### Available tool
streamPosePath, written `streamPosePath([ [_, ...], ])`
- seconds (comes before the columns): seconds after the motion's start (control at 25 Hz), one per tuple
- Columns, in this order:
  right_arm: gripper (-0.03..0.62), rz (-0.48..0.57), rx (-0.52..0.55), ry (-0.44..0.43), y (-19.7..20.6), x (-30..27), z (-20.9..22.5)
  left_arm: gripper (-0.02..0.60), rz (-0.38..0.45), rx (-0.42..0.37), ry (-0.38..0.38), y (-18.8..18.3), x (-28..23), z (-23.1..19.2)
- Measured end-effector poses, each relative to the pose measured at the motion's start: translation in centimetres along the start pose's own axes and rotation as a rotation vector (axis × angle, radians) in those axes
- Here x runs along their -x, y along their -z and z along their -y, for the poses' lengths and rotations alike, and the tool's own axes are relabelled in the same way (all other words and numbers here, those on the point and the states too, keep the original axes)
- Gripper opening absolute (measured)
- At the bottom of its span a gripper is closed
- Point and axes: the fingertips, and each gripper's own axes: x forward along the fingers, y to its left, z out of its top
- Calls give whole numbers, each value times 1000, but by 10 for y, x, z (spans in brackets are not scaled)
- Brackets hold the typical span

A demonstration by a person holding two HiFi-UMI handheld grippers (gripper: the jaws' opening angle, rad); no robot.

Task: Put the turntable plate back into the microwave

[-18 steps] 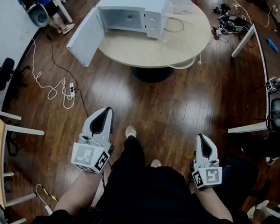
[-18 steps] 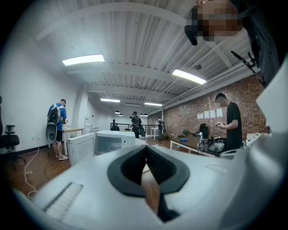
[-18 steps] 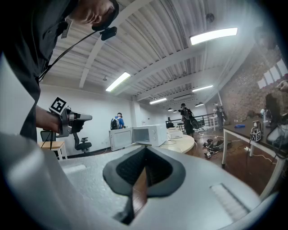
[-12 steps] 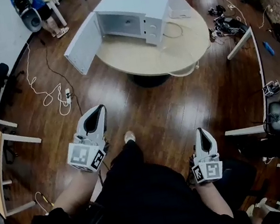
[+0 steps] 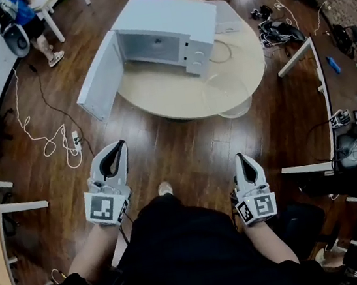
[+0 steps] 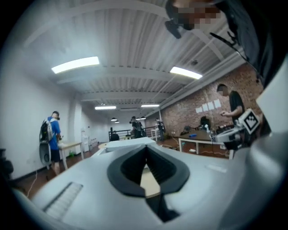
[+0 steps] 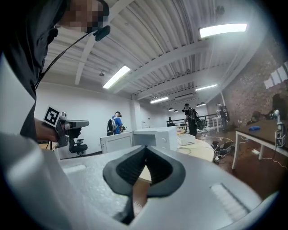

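Both closed and empty, left gripper (image 5: 120, 145) and right gripper (image 5: 241, 158) face the table (image 5: 172, 96); a nudge could slide the glass turntable plate (image 5: 225, 78) off its near edge.

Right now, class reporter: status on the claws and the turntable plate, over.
Left claw and right claw shut, empty. Turntable plate on table beside microwave, door open. Nothing seen blocking the way.

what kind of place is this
Probably an open lab or workshop-style office: a brick wall, worktables with gear, loose cables across the wood floor, and a microwave on a round table.
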Motion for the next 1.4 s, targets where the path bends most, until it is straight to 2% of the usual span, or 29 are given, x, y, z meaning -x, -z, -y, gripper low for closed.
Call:
streamPosePath([
  [0.2, 2, 25, 11, 21, -6, -50, -13, 3, 32, -39, 98, -2, -25, -17],
  [0.48, 2, 23, 30, 49, -4, -66, -16, 3, 49, -13, 109, 10, -59, -54],
  [0.6, 2, 27, 21, 64, -1, -69, -13, 3, 36, 6, 129, 20, -69, -55],
  [0.72, 2, 36, 41, 57, -2, -72, -14, 3, 42, 35, 151, 15, -80, -47],
  [0.88, 2, 22, 38, 59, 8, -81, -10, 3, 16, -3, 155, 20, -92, -55],
  [1.24, 2, 8, 7, -32, 13, -151, 1, 3, -26, 7, 132, 27, -143, -83],
  [1.4, 2, 7, 13, -40, 6, -187, 13, 3, -34, 18, 130, 22, -173, -95],
])
